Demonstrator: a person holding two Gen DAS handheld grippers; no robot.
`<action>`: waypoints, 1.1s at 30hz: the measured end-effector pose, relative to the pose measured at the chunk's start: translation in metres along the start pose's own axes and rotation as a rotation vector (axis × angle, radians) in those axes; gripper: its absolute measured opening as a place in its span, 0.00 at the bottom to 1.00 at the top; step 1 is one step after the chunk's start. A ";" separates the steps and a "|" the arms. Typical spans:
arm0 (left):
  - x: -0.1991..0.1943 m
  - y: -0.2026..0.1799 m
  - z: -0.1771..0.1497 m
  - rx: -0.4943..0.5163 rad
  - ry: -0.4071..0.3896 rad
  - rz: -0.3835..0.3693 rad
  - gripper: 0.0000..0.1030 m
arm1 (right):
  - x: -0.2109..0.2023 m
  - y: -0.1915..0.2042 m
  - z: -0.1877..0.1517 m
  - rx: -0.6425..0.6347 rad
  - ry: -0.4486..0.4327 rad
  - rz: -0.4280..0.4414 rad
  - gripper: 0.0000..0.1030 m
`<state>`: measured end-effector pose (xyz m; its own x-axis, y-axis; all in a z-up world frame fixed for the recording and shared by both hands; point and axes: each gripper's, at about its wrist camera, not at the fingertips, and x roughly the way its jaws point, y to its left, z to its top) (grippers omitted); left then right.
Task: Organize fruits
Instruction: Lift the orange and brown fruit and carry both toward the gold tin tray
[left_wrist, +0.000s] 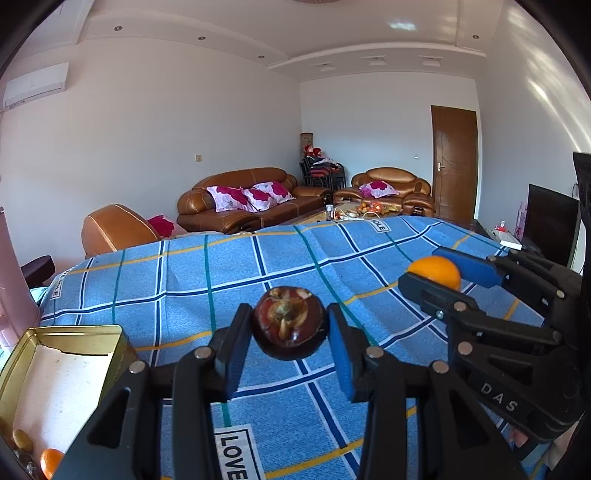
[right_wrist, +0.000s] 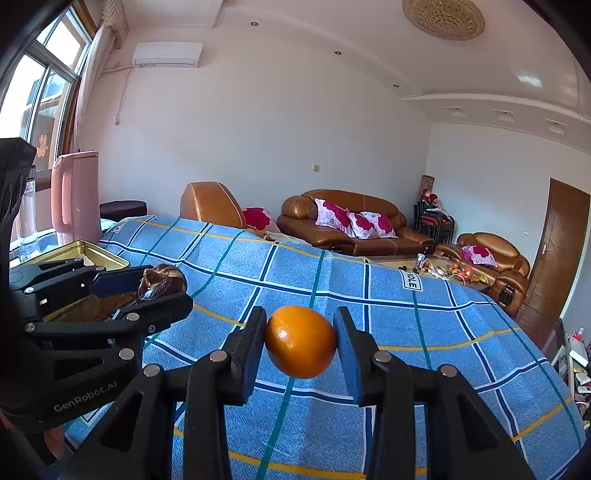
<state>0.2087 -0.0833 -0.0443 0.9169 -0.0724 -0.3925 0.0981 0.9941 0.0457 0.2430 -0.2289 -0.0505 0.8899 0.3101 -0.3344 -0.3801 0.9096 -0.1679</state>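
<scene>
My left gripper is shut on a dark brown-purple mangosteen, held above the blue checked cloth. From the right wrist view the same gripper and mangosteen sit at the left, above the tin. My right gripper is shut on an orange, also lifted off the cloth; in the left wrist view that gripper and its orange show at the right. A gold rectangular tin lies open at the lower left, with a small orange fruit at its near end.
The blue checked cloth covers the table. A pink jug stands beyond the tin near the window. Brown leather sofas and a cluttered low table lie past the far edge. A TV stands at the right.
</scene>
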 end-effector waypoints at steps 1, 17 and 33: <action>-0.001 0.000 0.000 0.001 -0.001 0.001 0.41 | 0.000 0.001 0.000 -0.004 -0.002 -0.002 0.39; -0.017 0.011 -0.007 -0.031 0.005 -0.014 0.41 | -0.006 0.010 0.001 -0.031 -0.030 -0.016 0.39; -0.050 0.022 -0.019 -0.018 -0.018 -0.036 0.41 | -0.018 0.032 -0.001 -0.064 -0.033 0.022 0.39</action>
<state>0.1577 -0.0564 -0.0413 0.9198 -0.1098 -0.3766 0.1245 0.9921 0.0147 0.2143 -0.2057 -0.0506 0.8887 0.3399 -0.3078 -0.4141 0.8831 -0.2205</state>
